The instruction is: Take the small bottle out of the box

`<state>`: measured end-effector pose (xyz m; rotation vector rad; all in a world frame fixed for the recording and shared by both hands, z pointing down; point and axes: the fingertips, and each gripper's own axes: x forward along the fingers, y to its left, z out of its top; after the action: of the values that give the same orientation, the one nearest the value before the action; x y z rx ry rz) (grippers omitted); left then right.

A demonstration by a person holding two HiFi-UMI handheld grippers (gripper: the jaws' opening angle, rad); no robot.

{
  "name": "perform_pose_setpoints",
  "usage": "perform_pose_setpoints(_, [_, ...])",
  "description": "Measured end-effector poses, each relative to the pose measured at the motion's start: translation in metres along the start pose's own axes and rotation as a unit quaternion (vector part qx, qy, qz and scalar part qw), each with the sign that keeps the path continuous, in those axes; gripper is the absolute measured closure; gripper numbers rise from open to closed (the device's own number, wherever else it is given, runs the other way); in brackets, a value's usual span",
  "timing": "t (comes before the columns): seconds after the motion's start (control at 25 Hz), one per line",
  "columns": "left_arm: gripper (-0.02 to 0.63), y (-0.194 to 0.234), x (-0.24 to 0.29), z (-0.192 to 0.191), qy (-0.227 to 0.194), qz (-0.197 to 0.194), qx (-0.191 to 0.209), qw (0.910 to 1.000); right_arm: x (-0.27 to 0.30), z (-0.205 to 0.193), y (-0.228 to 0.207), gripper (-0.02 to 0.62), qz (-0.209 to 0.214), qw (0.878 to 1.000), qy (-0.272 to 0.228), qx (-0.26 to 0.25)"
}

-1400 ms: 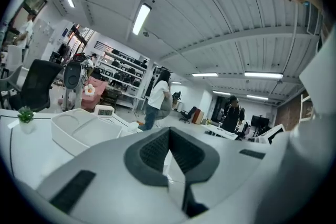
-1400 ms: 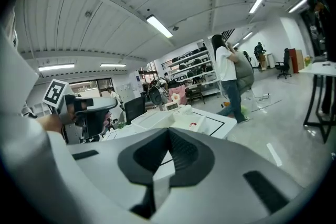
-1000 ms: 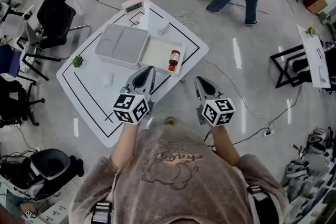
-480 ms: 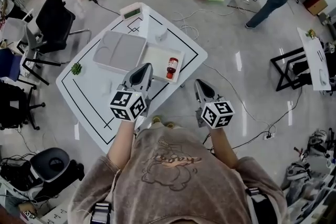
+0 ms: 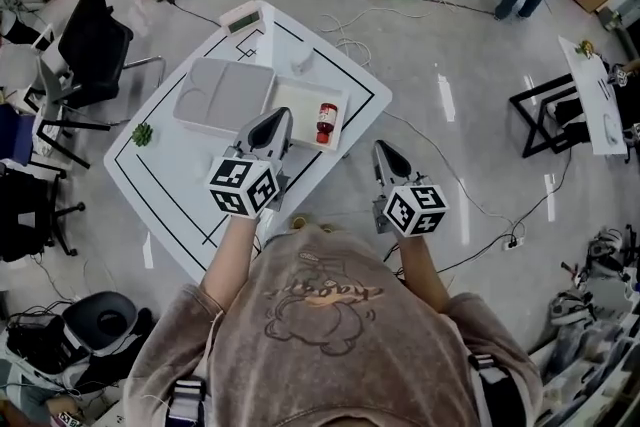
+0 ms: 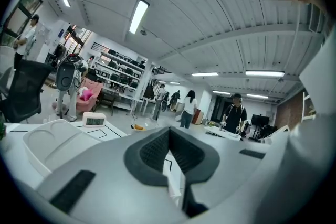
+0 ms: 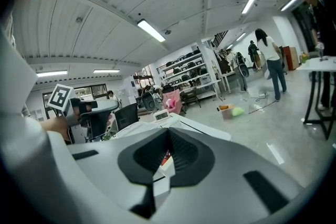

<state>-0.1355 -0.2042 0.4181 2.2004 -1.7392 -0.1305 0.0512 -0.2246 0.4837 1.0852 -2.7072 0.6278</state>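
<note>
Fingers [image 6: 149, 152] of the left gripper [image 5: 281, 116] and the right gripper [image 5: 382, 149] are pressed together, empty; ahead, the small bottle [image 5: 326, 118] in the box [image 5: 295, 103] is a mere red sliver past the right pair.

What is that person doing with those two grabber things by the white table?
A person stands at a white table with a hand-held gripper in each hand. An open box sits on it, with a small bottle inside. The left hand-held gripper hovers near the box's front edge, shut and empty. The right hand-held gripper is past the table's edge, also shut and empty. Nobody has picked up the bottle yet.
</note>
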Motion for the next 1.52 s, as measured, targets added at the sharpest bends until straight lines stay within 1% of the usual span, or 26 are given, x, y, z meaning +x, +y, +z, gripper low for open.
perform_pose_setpoints(0.28, [0.6,0.004,0.008,-0.003,0.005,-0.022,0.003,0.9997,0.003,0.001,0.0,0.599,-0.015,1.0,-0.009,0.0])
perform_pose_setpoints(0.6, [0.598,0.005,0.013,-0.001,0.002,-0.038,0.006,0.9993,0.0,-0.003,0.001,0.599,-0.031,1.0,-0.004,0.004])
perform_pose_setpoints(0.64, [0.588,0.005,0.014,-0.002,0.005,-0.04,0.004,0.9992,0.0,-0.004,0.001,0.599,-0.032,0.999,-0.003,0.007])
perform_pose_setpoints(0.72, [0.534,0.005,0.015,-0.004,0.01,-0.044,0.001,0.999,0.0,-0.005,0.002,0.599,-0.032,0.999,-0.002,0.008])
perform_pose_setpoints(0.92, [0.475,0.009,0.018,-0.007,0.019,-0.048,0.0,0.9987,0.001,-0.007,0.004,0.598,-0.033,0.999,-0.001,0.007])
perform_pose_setpoints(1.2, [0.352,0.014,0.03,-0.014,0.04,-0.062,-0.01,0.9972,0.001,-0.005,0.002,0.599,-0.033,0.999,-0.003,0.007])
perform_pose_setpoints(1.36, [0.315,0.016,0.038,-0.021,0.052,-0.071,-0.019,0.9959,0.0,-0.006,0.0,0.599,-0.034,0.999,-0.002,0.008])
perform_pose_setpoints(1.52, [0.301,0.019,0.05,-0.025,0.065,-0.075,-0.021,0.9948,-0.004,-0.008,-0.004,0.598,-0.04,0.999,0.0,0.01])
